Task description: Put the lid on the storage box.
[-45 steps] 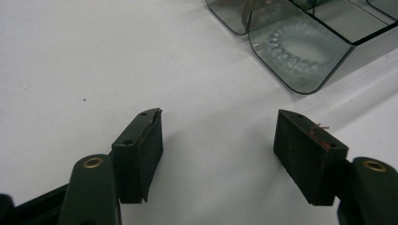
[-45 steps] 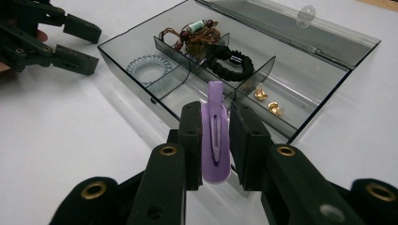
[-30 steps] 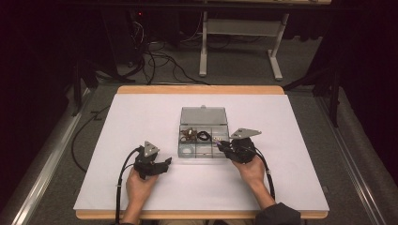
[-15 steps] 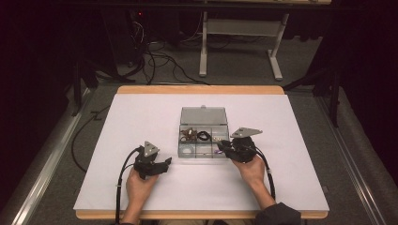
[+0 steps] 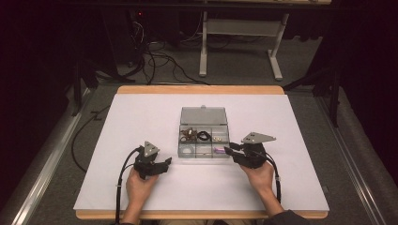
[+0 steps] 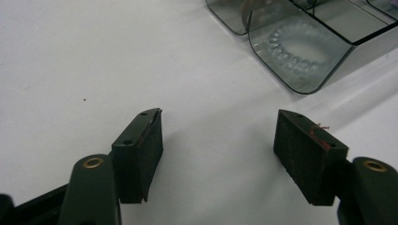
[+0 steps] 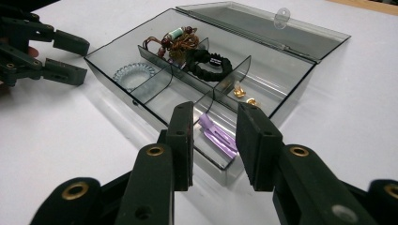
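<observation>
White paper covers the desk, where the right tool, jaws just opening and empty, hovers over a purple clip in the box's near corner compartment, light, slippery, best pinched across its sides, left tool open.

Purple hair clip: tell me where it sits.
The purple hair clip lies in the organizer box's near corner compartment, just beyond the right gripper.

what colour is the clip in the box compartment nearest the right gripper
Light purple, almost lilac: the clip lies in the box; the right gripper view shows it best.
</observation>
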Available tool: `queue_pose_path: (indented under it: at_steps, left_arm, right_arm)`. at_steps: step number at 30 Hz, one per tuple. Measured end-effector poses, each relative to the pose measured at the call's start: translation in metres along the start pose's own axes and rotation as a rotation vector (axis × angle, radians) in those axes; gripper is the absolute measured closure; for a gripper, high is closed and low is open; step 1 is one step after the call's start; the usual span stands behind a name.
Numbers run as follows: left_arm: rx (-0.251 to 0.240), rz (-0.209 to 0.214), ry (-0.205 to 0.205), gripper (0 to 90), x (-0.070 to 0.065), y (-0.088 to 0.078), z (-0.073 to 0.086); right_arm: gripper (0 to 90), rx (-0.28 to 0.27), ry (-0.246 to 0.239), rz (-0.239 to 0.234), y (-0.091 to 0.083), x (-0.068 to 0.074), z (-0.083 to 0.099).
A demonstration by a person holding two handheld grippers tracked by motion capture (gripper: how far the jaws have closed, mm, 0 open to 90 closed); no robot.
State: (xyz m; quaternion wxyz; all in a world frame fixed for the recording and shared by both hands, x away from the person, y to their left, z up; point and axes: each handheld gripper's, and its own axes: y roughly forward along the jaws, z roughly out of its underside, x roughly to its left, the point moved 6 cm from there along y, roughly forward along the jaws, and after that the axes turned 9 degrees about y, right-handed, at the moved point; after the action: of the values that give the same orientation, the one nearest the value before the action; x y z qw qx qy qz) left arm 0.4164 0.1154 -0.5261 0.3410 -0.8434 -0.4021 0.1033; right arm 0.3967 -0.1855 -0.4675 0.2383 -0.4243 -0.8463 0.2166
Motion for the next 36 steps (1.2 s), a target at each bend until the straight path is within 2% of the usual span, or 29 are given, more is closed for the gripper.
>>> queue_pose_path:
  at_steps: [8, 12, 20, 21, 24, 25, 27, 28, 31, 36]
  left_arm:
    - [0.0, 0.001, 0.0, 33.6, 0.0, 0.0, 0.0]
    - [-0.001, 0.001, -0.001, 33.5, 0.0, 0.0, 0.0]
    - [0.0, 0.0, 0.002, 33.5, 0.0, 0.0, 0.0]
    - [0.0, -0.001, 0.002, 33.5, 0.0, 0.0, 0.0]
    - [0.001, 0.0, 0.002, 33.5, 0.0, 0.0, 0.0]
    - [0.001, 0.0, 0.002, 33.4, 0.0, 0.0, 0.0]
    - [0.002, 0.0, 0.002, 33.4, 0.0, 0.0, 0.0]
    - [0.002, 0.001, 0.001, 33.4, 0.0, 0.001, 0.0]
    - [0.002, 0.003, 0.0, 33.4, 0.0, 0.0, 0.0]
    - [0.001, -0.001, -0.017, 37.4, 0.003, 0.0, -0.001]
  right_arm:
    - [69.0, -0.012, -0.002, 0.02, -0.014, -0.005, 0.011]
    - [68.9, -0.011, 0.0, 0.045, -0.018, -0.012, 0.019]
    - [69.2, 0.049, 0.054, 0.169, -0.012, -0.043, 0.039]
    - [67.6, 0.055, 0.062, 0.186, -0.011, -0.047, 0.042]
    - [62.3, 0.068, 0.042, 0.232, -0.008, -0.054, 0.046]
    - [58.1, 0.078, 0.045, 0.241, -0.006, -0.056, 0.048]
    - [54.0, 0.113, 0.054, 0.248, -0.001, -0.058, 0.052]
    - [53.7, 0.098, 0.043, 0.249, -0.001, -0.058, 0.053]
    - [51.1, 0.099, 0.042, 0.253, 0.0, -0.057, 0.052]
    - [45.9, 0.128, 0.064, 0.241, 0.001, -0.059, 0.049]
